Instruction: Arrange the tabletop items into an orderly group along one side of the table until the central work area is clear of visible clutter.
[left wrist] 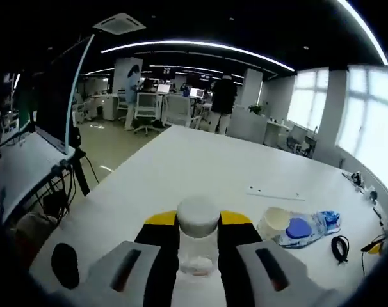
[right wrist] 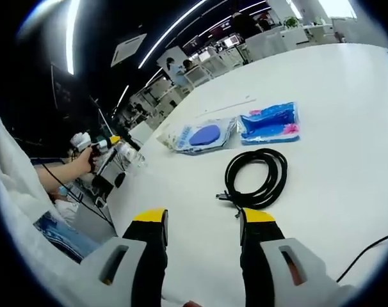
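Note:
My left gripper is shut on a clear plastic jar with a white lid, held upright just over the near part of the white table. To its right lie a white cup, a clear bag with a blue disc and a coiled black cable. My right gripper is open above the table, with the black cable coil just ahead of its jaws. Beyond the coil lie the blue-disc bag and a blue packet. A hand holds the left gripper at the far left.
A thin white strip lies mid-table. A black object sits at the near left corner. A dark monitor stands off the left edge. A thin black wire runs at the lower right. People and desks stand far behind.

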The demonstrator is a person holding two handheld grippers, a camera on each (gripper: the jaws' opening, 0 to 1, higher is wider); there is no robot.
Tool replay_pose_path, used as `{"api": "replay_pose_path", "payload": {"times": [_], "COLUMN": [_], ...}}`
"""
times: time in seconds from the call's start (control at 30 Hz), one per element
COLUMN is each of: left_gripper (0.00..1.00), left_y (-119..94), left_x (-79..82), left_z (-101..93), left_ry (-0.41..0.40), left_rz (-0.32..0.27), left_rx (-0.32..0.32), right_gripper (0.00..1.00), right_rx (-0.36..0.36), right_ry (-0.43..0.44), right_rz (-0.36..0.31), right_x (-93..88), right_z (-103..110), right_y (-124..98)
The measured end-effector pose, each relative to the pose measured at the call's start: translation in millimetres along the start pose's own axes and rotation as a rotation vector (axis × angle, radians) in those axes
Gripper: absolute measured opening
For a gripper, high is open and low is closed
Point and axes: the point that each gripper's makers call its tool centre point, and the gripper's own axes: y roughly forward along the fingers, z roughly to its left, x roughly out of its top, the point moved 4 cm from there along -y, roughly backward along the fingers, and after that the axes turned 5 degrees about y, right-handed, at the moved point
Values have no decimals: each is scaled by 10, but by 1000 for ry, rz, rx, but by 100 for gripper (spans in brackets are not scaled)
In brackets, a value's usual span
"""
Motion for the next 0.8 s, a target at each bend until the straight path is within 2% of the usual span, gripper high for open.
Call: {"api": "replay_pose_path", "payload": {"times": [0.17,0.3,0.43,0.57,0.8], "left_gripper": [19,19,20,20,20], "left_y": [113,164,261,307,397], "left_x": [226,300,345,372,437], "left_z": [-115,-264,-380,-543,-623], "left_ry": [-3,-13,24,81,25], "left_rz": [-34,-46,-31,-12,-23], "left_rx": [7,-8,-27,-17,3], "right_gripper": [43,43,43,43,43], "right_rx": [-11,-20,-25,-30,-38], "right_ry": [23,62,74,80,91], "right_rz": [-38,-72,-82,-82,-104], "right_x": [13,-10,-49,-72,-26], "right_z": [-51,-80,-81,-93,-114], "right_y": [-79,-150,-193,-205,-230]}}
